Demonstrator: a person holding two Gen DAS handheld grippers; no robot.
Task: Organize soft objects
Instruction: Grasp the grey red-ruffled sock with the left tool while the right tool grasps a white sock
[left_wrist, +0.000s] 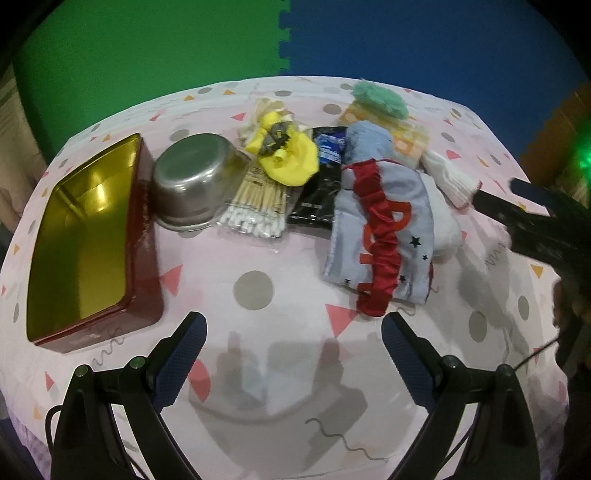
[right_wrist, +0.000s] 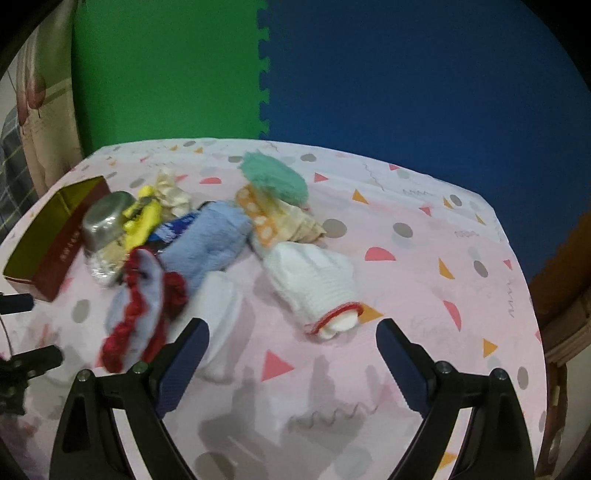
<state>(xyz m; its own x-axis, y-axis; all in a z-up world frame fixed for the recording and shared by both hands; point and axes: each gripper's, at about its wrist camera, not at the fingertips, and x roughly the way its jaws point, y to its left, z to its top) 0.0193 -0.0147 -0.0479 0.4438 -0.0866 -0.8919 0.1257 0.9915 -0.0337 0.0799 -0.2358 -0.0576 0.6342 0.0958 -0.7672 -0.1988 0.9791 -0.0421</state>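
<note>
Left gripper (left_wrist: 293, 334): fingers spread wide apart, holding nothing, above bare patterned cloth at the near side of the table.
Right gripper (right_wrist: 291, 341): fingers likewise wide apart and empty; its left finger stands in front of a plain white cloth (right_wrist: 221, 328), though contact cannot be told.
White knit glove (right_wrist: 314, 280): lies just ahead of the right gripper, its red-trimmed cuff nearest the fingers, apart from them.
Grey-blue cloth with red ruffle (left_wrist: 380, 225): lies ahead of the left gripper, slightly right, spread flat beside the white cloth.
Blue fuzzy sock (left_wrist: 365, 142): behind the ruffled cloth, touching it.
Green fuzzy piece (left_wrist: 380, 99): farthest back, resting on an orange patterned cloth (left_wrist: 406, 142).
Yellow soft item (left_wrist: 288, 155): lies on a cotton swab pack (left_wrist: 255, 206), beside a black packet (left_wrist: 321, 188).
Steel bowl (left_wrist: 192, 181): overturned, left of the swabs.
Red tin (left_wrist: 85, 236): open, gold inside, at the far left.
Tablecloth (left_wrist: 277, 258): pink, with triangles and dots.
</note>
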